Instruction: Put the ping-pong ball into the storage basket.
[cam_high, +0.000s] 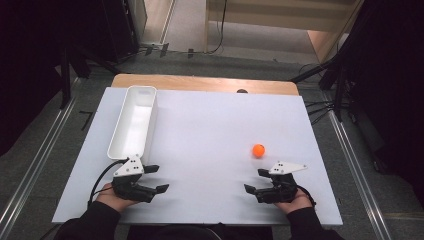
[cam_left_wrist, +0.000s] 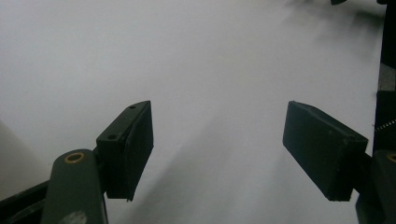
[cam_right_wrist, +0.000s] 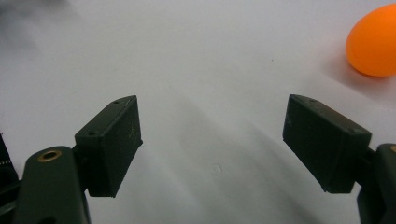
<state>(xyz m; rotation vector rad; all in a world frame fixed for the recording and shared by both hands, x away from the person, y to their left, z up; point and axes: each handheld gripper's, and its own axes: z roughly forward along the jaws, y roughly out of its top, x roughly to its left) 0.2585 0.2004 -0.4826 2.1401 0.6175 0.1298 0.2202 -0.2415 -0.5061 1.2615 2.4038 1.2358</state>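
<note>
The orange ball (cam_high: 258, 150) is your landmark: small, round, a bright even orange with a smooth, matte-looking skin, sitting alone on the white board (cam_high: 210, 135) that covers the table. In the right gripper view it shows at the upper right as a rounded orange shape (cam_right_wrist: 373, 42) with a soft shadow under it.

Your right gripper (cam_high: 256, 181) sits near the ball, on the side closer to you, not touching it. Its jaws are spread wide with only bare white board between them.

Your left gripper (cam_high: 156, 179) lies well apart from the ball, far off to its left. Its jaws are also released and hold nothing.

The long white bin (cam_high: 134, 122) stands just beyond the left gripper, well left of the ball, lengthwise away from you.
</note>
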